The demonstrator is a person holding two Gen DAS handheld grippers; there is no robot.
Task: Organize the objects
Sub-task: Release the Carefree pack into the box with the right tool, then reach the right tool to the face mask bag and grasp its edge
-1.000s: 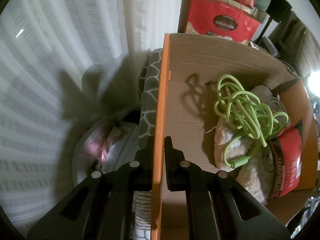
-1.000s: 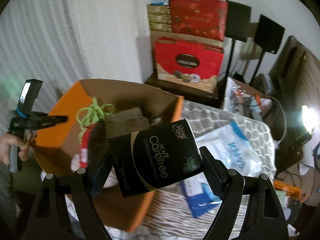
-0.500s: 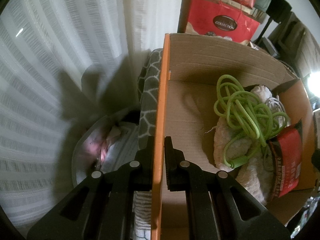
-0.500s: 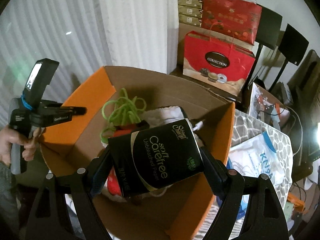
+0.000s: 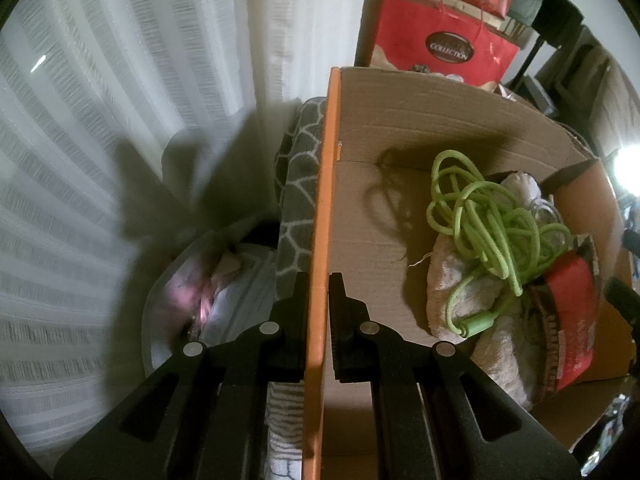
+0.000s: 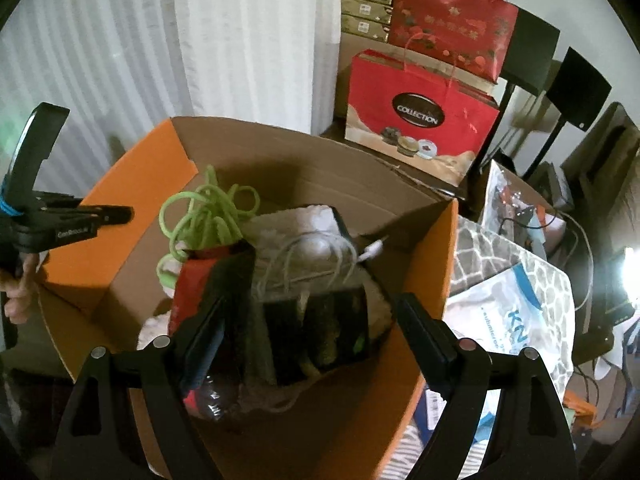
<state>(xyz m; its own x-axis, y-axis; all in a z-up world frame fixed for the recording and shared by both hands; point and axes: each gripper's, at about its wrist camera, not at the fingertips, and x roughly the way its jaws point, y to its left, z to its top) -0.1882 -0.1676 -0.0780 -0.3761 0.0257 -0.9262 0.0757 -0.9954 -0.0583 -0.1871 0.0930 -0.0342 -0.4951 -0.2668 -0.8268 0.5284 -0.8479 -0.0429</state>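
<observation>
Box flap (image 5: pixel 318 216) between pinching left fingers (image 5: pixel 340 320)

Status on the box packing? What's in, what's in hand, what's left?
Done: rope, towel and red pack lie in the box.
In hand: left tongs clamp the box's orange wall. Right tongs stand open around a blurred black pack above the box contents, not gripping it.
Left: probably the white bag and other clutter on the bedspread beside the box.
</observation>
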